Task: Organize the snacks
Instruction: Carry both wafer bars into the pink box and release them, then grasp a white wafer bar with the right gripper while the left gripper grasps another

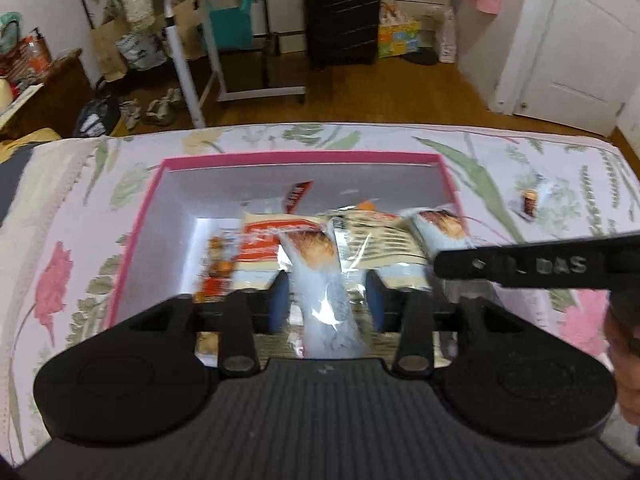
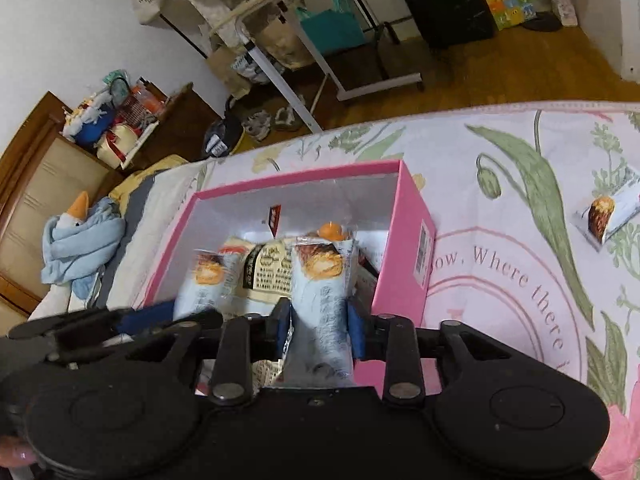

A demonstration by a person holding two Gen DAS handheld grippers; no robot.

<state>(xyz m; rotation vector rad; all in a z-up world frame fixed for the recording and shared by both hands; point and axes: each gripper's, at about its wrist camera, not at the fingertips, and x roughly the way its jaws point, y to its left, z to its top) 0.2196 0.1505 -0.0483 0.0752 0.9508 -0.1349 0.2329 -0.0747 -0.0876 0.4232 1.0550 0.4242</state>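
A pink box [image 1: 296,157] [image 2: 404,248] lies open on the flowered bedspread and holds several snack packets. My left gripper [image 1: 328,300] hangs over its near side. A pale blue packet [image 1: 320,276] stands between the blue pads, with a small gap on the right, so the jaws are open. My right gripper [image 2: 319,328] is at the box's right end. A second pale blue packet [image 2: 320,280] fills the space between its pads, which rest loosely beside it. A cream packet [image 1: 376,240] [image 2: 272,272] lies between the two. A third pale blue packet [image 1: 530,200] [image 2: 608,212] lies loose on the bedspread to the right.
The bed's far edge [image 1: 320,126] drops to a wooden floor. Beyond it stand a folding table [image 1: 192,60], a black suitcase [image 1: 342,16] and a white door [image 1: 580,48]. A blue plush goose [image 2: 80,240] lies by the bed's left end.
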